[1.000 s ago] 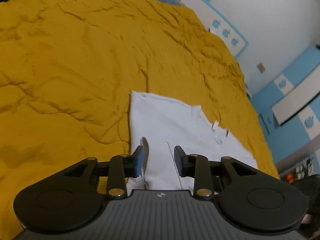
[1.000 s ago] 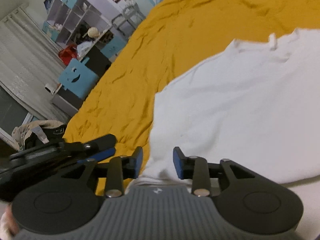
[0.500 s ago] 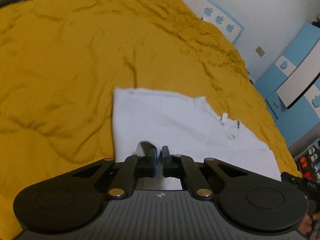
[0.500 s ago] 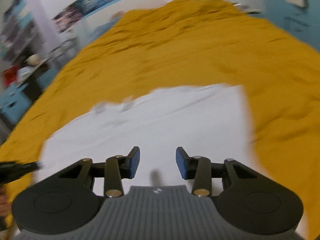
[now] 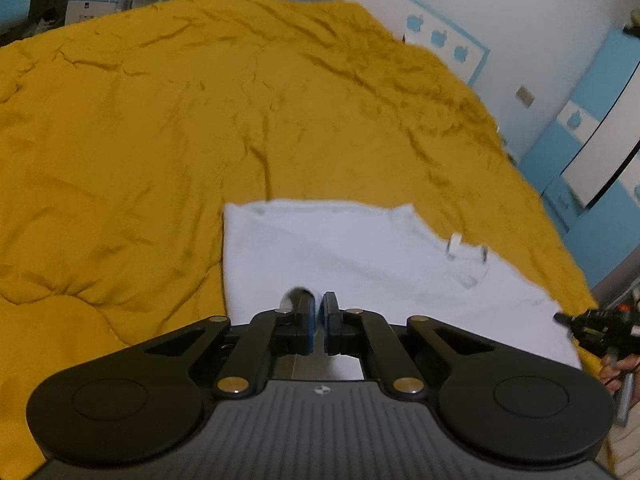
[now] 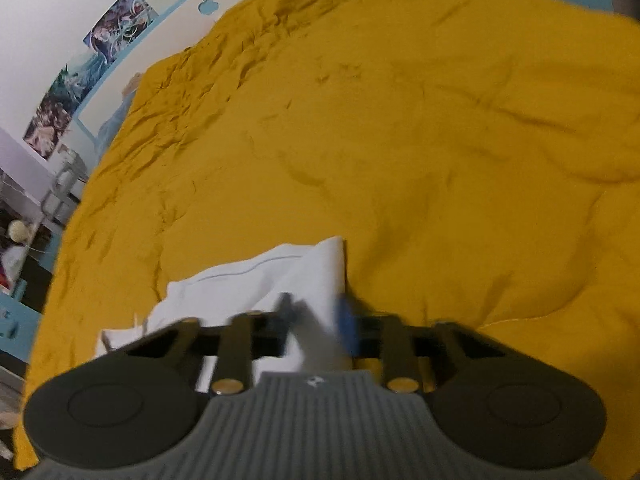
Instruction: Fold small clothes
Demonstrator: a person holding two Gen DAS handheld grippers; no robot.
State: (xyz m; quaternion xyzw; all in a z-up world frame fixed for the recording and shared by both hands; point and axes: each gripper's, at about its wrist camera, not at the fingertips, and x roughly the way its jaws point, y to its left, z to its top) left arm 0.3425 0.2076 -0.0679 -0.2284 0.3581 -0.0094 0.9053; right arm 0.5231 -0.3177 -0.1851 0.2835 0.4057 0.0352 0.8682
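Observation:
A small white shirt (image 5: 360, 256) lies flat on a mustard-yellow bedspread (image 5: 160, 120), with its neck label at the right. My left gripper (image 5: 319, 312) is shut on the shirt's near edge. In the right wrist view the shirt (image 6: 248, 292) is partly lifted and creased, and its corner lies between the blurred fingers of my right gripper (image 6: 316, 316). Those jaws stand a little apart around the cloth. The right gripper's tip (image 5: 592, 326) also shows at the right edge of the left wrist view.
The yellow bedspread (image 6: 400, 140) fills most of both views. A white wall with blue apple stickers (image 5: 440, 36) and blue cabinets (image 5: 592, 128) stand beyond the bed. Posters (image 6: 80, 72) and cluttered shelves (image 6: 24, 240) are at the left in the right wrist view.
My left gripper closed on the shirt's near edge. My right gripper swung across the shirt to its corner, and its jaws narrowed around the cloth, which is now lifted and creased.

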